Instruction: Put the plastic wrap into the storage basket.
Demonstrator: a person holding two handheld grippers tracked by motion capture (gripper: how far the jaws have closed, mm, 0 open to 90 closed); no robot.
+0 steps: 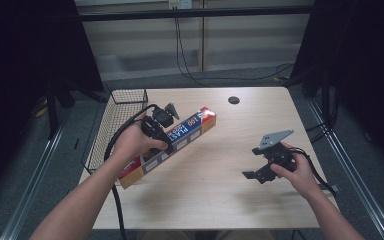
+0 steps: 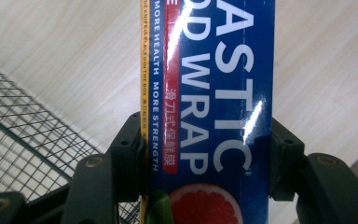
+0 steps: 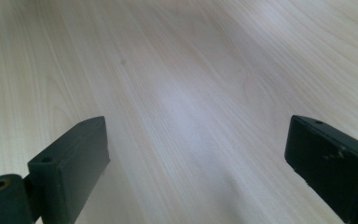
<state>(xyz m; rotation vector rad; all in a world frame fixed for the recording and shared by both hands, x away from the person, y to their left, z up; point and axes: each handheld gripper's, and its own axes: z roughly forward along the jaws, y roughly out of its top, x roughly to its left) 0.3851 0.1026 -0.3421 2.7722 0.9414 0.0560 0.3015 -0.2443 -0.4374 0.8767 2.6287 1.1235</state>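
The left gripper (image 1: 172, 131) clamps a plastic wrap box (image 1: 180, 137) across its narrow width, carrying it just beside the wire basket (image 1: 115, 122), probably to drop it in. The right gripper (image 1: 252, 162) hangs released and empty above the worktop (image 1: 220, 190), well apart from the basket, keeping clear.

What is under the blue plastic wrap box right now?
Under the blue plastic wrap box, pale wooden table shows on both sides, black wire basket beside it. The strip directly beneath is covered.

Lab – black curtains (image 1: 25, 45), cables (image 1: 182, 55).
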